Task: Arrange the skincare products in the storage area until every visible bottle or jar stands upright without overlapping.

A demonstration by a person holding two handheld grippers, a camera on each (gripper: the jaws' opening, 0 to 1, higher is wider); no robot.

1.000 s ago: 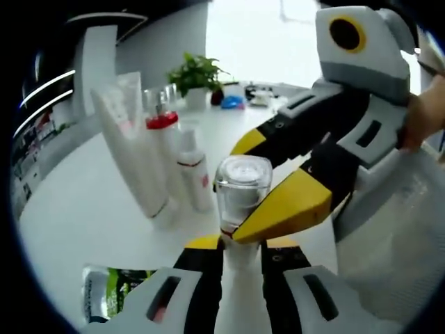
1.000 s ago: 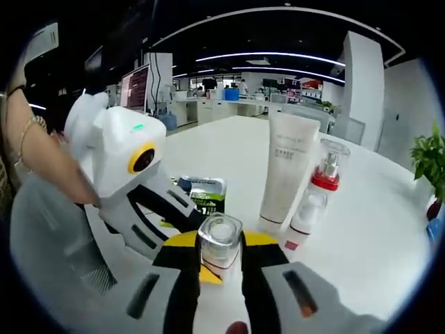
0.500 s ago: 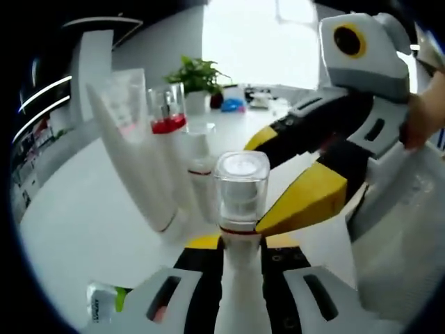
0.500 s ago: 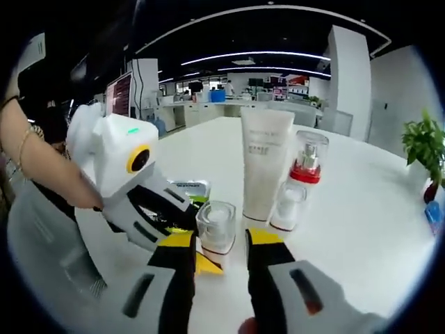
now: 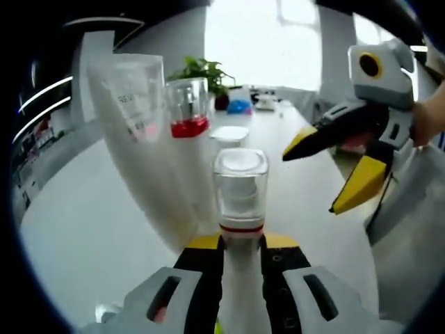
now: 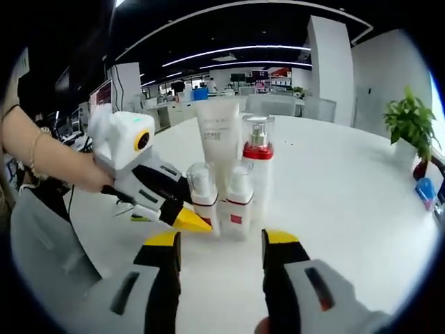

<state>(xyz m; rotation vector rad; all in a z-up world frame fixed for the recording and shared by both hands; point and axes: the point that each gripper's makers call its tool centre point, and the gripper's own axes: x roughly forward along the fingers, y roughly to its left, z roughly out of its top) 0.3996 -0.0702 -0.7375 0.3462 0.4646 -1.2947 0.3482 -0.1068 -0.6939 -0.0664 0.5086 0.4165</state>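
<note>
A small white bottle with a clear square cap [image 5: 240,198] stands upright between the jaws of my left gripper [image 5: 241,243], which is shut on it. In the right gripper view the same bottle [image 6: 201,191] sits on the white table beside a second small bottle [image 6: 238,198], with the left gripper [image 6: 195,217] coming in from the left. Behind them stand a tall white tube [image 6: 217,136] and a pump bottle with a red collar [image 6: 257,153]. My right gripper [image 6: 221,243] is open and holds nothing, a short way back from the group; it also appears as the right gripper [image 5: 309,182] at the right.
The white tube [image 5: 139,139] and red-collared pump bottle [image 5: 189,104] crowd close on the left of the held bottle. A potted plant [image 6: 407,122] and a blue object [image 6: 424,189] stand far off. The white table [image 6: 334,209] stretches to the right. A person's hand [image 6: 76,174] holds the left gripper.
My right gripper has let go of the capped bottle's top and pulled back, its jaws wide. My left gripper has brought the bottle up beside the tube and the other bottles.
</note>
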